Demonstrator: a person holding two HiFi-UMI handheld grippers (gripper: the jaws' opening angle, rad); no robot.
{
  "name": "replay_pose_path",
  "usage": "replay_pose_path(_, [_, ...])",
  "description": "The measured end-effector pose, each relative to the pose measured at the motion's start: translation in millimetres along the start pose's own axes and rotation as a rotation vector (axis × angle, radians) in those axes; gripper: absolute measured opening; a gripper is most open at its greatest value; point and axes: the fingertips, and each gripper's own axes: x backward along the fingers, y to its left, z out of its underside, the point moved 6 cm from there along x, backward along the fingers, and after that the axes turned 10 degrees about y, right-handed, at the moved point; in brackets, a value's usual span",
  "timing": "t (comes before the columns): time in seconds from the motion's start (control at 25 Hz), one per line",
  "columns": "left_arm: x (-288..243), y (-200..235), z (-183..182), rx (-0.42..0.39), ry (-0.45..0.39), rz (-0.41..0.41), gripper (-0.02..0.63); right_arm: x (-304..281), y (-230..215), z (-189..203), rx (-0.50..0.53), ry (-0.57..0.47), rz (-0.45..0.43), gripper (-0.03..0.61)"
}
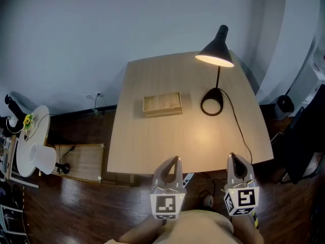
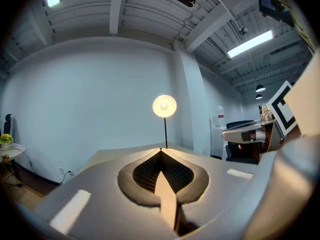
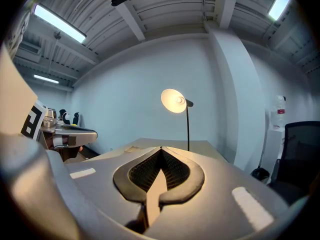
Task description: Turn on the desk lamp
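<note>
A black desk lamp (image 1: 217, 50) stands at the far right of the wooden table (image 1: 152, 141), its shade lit and glowing. Its ring base (image 1: 212, 102) rests on the tabletop, and a black cord (image 1: 240, 131) runs from it toward the near edge. The lit lamp (image 2: 164, 106) shows far ahead in the left gripper view, and the lamp (image 3: 173, 101) likewise in the right gripper view. My left gripper (image 1: 175, 159) and right gripper (image 1: 232, 157) hang at the table's near edge, both shut and holding nothing, well short of the lamp.
A shallow wooden tray (image 1: 162, 104) lies mid-table, left of the lamp base. On the floor to the left are a round white side table (image 1: 31, 139) and a low wooden box (image 1: 81, 161). A dark chair (image 1: 304, 136) stands at the right.
</note>
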Motion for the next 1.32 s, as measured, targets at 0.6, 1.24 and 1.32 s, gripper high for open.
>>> replay_pose_path(0.6, [8, -14, 10, -0.012, -0.009, 0.01, 0.0, 4, -3, 4, -0.004, -0.001, -0.012, 0.0])
replay_pose_path(1.24, [10, -18, 8, -0.015, -0.017, 0.032, 0.0, 12, -1, 6, -0.023, -0.002, -0.001, 0.0])
replay_pose_path(1.32, [10, -19, 8, -0.019, -0.013, 0.033, 0.0, 12, -2, 7, -0.025, 0.001, -0.001, 0.0])
